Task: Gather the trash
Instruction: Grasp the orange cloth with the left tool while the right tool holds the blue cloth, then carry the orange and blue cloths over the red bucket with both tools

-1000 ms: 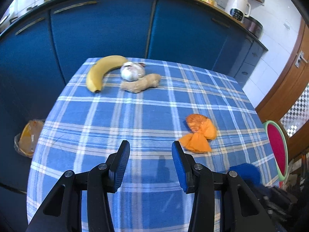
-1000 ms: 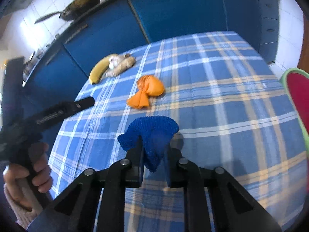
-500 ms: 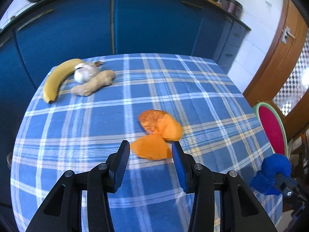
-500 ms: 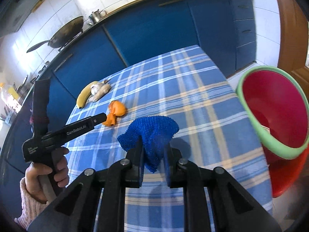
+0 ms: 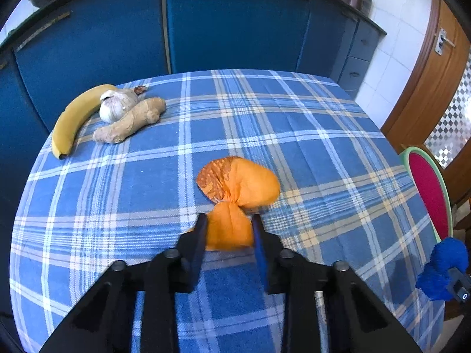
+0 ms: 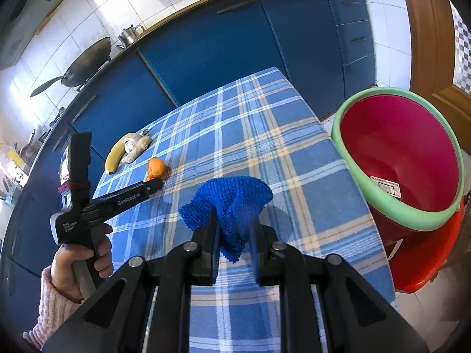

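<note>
An orange crumpled wrapper [image 5: 238,182], pinched into two lobes, lies mid-table on the blue plaid cloth [image 5: 294,135]. My left gripper [image 5: 229,229] has its jaws closing, with both pads against the wrapper's near lobe. The right wrist view shows the same gripper [image 6: 154,184] from the side, its tips at the wrapper [image 6: 157,167]. My right gripper [image 6: 234,229] is shut on a blue knitted cloth [image 6: 232,194], held above the table's right edge. That cloth [image 5: 444,267] also shows at the lower right of the left wrist view.
A red bucket with a green rim [image 6: 412,220] stands on the floor just right of the table. A banana [image 5: 73,120], a garlic bulb [image 5: 117,106] and a ginger root [image 5: 132,123] lie at the far left corner. Blue cabinets [image 5: 235,23] run behind.
My left gripper moved forward and right to the orange wrapper and its jaws narrowed onto the near lobe. My right gripper carried the blue cloth rightward, bringing the red bucket into view.
</note>
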`<state>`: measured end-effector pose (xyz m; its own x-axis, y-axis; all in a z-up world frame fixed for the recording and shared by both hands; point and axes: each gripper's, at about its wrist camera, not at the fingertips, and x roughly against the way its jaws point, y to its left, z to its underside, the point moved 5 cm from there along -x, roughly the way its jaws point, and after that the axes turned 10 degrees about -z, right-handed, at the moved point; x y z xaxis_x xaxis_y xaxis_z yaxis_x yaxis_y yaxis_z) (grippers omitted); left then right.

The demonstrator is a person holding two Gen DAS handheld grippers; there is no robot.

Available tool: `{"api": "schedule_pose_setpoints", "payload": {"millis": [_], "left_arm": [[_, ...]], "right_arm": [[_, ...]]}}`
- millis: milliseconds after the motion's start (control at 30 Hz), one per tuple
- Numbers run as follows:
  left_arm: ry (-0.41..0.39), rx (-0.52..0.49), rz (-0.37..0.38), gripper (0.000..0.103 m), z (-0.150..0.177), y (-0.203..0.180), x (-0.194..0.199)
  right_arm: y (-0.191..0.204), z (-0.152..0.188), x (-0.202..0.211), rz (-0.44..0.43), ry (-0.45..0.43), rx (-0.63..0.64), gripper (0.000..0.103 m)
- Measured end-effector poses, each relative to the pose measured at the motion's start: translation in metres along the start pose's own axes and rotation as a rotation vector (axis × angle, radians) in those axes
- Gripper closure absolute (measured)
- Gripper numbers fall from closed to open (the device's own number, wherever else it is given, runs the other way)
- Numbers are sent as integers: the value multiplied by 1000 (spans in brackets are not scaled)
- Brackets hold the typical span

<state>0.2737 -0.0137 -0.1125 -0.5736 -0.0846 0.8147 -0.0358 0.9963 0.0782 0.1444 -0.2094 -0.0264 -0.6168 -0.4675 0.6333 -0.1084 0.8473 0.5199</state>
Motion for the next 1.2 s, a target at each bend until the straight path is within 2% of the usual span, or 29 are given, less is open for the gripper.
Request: {"api": "schedule_pose_setpoints", "payload": {"millis": [133,300,567,833,1200], "left_arm": [[2,20,14,92,-1,6,-1],[-23,21,34,93,-1,6,9],[-82,-11,93,93,0,-13,45],[-141,-92,164,94,-9,-58,84],[-154,-221,268,94,-12,-144,108]], "right_arm": [[-1,1,0,3,-1,-3,84],[-2,0,5,8,-11,-5,84],[-7,-3,24,24,-53,-13,84],[-27,-11,49,64,-100,-36,84],[-82,-26,89,164,-170,-89,84]]}}
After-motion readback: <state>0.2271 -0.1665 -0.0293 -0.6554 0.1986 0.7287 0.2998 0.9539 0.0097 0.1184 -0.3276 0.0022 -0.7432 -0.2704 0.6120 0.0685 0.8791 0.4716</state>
